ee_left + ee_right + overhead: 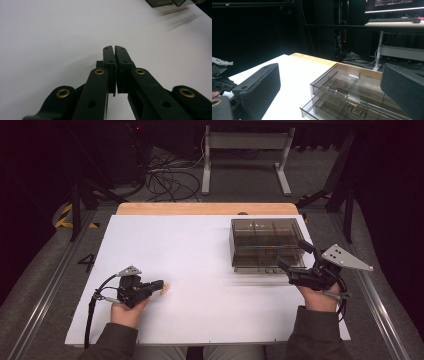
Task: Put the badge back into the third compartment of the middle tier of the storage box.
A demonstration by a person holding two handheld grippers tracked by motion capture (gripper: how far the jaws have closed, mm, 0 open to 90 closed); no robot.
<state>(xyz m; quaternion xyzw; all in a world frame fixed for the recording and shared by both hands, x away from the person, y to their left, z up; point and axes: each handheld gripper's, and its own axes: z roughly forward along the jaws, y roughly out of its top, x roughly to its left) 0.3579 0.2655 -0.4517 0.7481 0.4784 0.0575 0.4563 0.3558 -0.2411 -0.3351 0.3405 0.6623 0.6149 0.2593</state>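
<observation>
Jaws of left gripper (115, 50) shut, drawer box (267, 244) well apart

And here we are in a lab, a recording rig by the look of it. Front and centre sits a white-topped bench with a pale wooden edge (205, 208), ringed by black curtained darkness so that the work surface alone is lit. Behind it, a tangle of black cables (167, 180) sprawls across grey carpet, beside the white metal legs of a second desk (245, 150). Yellow-and-black hazard tape (65, 215) marks a stand's foot (very much a workplace touch). Over in the right gripper view, a dark computer keyboard (387, 20) rests on that far desk beneath a glowing monitor (393, 2).
</observation>
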